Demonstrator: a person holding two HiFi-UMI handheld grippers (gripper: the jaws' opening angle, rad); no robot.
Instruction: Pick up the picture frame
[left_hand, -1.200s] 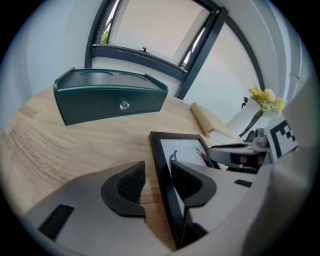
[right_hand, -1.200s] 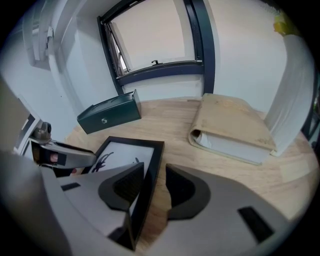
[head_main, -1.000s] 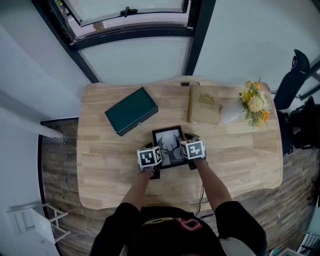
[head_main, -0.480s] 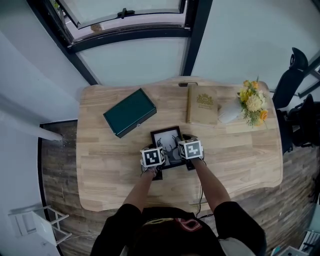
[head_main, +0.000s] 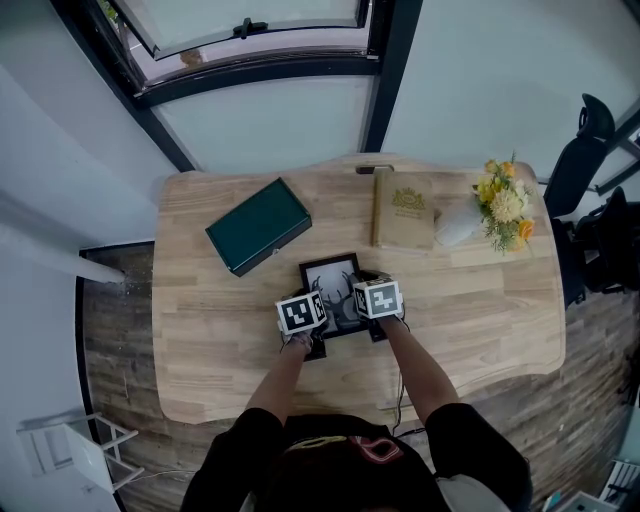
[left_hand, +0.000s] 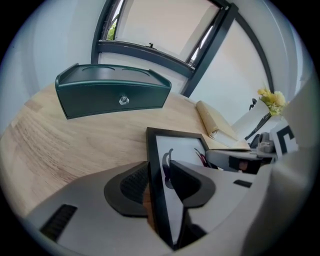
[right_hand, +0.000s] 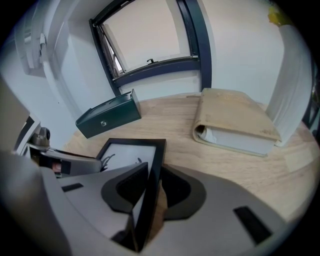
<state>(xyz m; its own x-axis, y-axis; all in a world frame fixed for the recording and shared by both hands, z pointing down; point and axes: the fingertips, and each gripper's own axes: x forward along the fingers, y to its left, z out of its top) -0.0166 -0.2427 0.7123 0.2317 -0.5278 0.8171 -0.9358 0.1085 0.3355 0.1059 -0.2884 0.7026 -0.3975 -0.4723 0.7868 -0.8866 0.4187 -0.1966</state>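
Frame (head_main: 335, 277) lies on the table (head_main: 200, 330) toward its near edge. The left gripper (left_hand: 159, 182) and right gripper (right_hand: 150, 187), jaws just now closing, each pinch a side rail. Probably light, stiff, glass-fronted — hold the rails, squeeze gently.

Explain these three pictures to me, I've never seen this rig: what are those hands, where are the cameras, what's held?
No robot here: a person holds a two-jaw tool in each hand. The overhead picture comes from a camera on their head; the other two cameras ride on the tools. On the wooden table lie a green box, a tan book, flowers and the picture frame. The left tool and the right tool have just been closing, each clamped on one side edge of the frame.
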